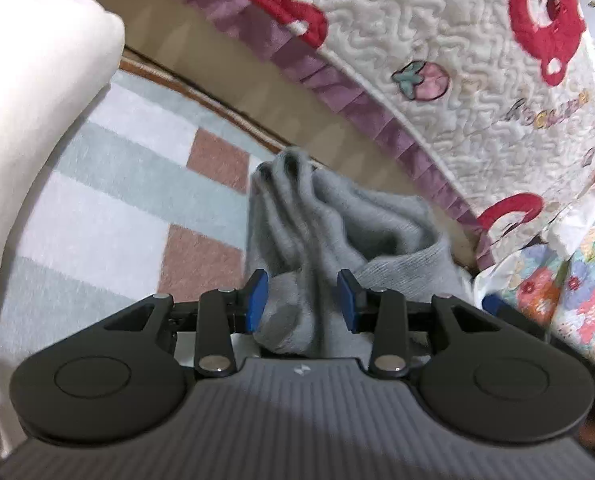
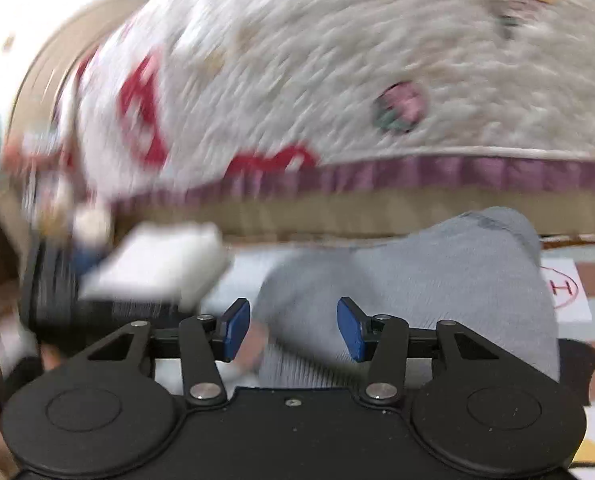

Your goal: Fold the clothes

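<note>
A grey knit garment (image 1: 329, 224) hangs bunched in folds over a checked rug. My left gripper (image 1: 303, 300) has its blue pads apart, with a thick fold of the grey cloth lying between them; the pads do not press it. In the right wrist view the same grey garment (image 2: 437, 280) spreads in front of my right gripper (image 2: 293, 326), whose blue pads are also apart with cloth between and beyond them. This view is blurred by motion. The other gripper (image 2: 57, 288) and a white sleeve show at the left.
A bed with a quilted white cover (image 1: 437, 40) with red bears and a purple frill runs behind. A pastel checked rug (image 1: 117, 208) covers the floor. A white-clad arm (image 1: 25, 120) is at left. A floral cloth (image 1: 577, 280) lies at right.
</note>
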`<state>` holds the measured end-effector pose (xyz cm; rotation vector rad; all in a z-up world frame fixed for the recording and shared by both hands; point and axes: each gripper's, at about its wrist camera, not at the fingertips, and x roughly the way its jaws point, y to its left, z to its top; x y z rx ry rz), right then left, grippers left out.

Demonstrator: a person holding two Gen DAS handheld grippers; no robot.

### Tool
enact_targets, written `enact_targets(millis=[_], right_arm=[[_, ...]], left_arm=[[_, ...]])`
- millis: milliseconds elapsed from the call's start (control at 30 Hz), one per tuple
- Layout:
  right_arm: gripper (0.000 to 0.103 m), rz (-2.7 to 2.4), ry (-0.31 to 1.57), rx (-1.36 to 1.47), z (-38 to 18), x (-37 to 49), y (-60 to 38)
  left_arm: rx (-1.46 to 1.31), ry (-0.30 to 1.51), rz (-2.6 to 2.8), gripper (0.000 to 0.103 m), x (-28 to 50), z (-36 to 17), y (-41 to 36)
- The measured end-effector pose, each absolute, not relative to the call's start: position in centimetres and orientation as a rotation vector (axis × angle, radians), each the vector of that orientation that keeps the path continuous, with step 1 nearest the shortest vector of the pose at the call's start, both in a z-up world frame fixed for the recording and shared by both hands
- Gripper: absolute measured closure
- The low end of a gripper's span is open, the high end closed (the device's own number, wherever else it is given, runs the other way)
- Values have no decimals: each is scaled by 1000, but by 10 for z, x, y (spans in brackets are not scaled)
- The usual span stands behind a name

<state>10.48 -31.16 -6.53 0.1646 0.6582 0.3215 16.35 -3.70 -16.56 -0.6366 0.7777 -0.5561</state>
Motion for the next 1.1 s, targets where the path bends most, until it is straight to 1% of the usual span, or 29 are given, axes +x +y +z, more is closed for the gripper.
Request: enact_targets(millis=[33, 133, 200, 233, 333, 367, 467, 600, 667, 733, 800, 867, 933, 1033, 1067, 1100], right_arm=[[66, 307, 679, 169, -68, 112, -315], [66, 264, 742, 184, -75, 134, -324], [66, 235, 783, 193, -80, 148, -330], [67, 242, 808, 200, -92, 151, -327], [68, 258, 764, 146, -108, 135, -306], [71, 265, 751, 125, -109, 129, -301], [72, 300, 760, 143, -112, 125, -303], [72, 367, 795, 157, -106, 120, -312], [73, 384, 796, 156, -98, 111, -317], [73, 339, 750, 74, -83, 96, -319], [66, 262, 694, -9, -69, 84, -324], [50, 169, 678, -82, -65, 81, -335], [46, 95, 693, -118, -70, 80, -348], [34, 70, 755, -66, -95, 76, -368], [31, 70, 768, -43, -103, 73, -372], [31, 71, 782, -20, -112, 70, -377]], left_arm=[[-656, 759, -576, 67, 163, -162, -36], [-722, 710, -641, 63, 161, -150, -35], [-676, 687, -665, 62, 159, -141, -43], [-646, 685, -667, 62, 158, -139, -48], [-556, 687, -662, 62, 156, -136, -65], [-525, 687, -660, 62, 156, -135, -71], [-474, 716, -659, 62, 163, -134, -85], [-426, 806, -582, 59, 169, -148, -93], [-407, 807, -573, 59, 168, -148, -94], [-389, 804, -566, 59, 167, -148, -94], [-370, 801, -559, 59, 166, -148, -94], [-352, 798, -552, 58, 165, -147, -94], [-333, 795, -545, 58, 164, -147, -94], [-320, 797, -542, 58, 163, -149, -95], [-313, 796, -541, 58, 163, -150, -97], [-306, 793, -543, 58, 162, -151, -98]])
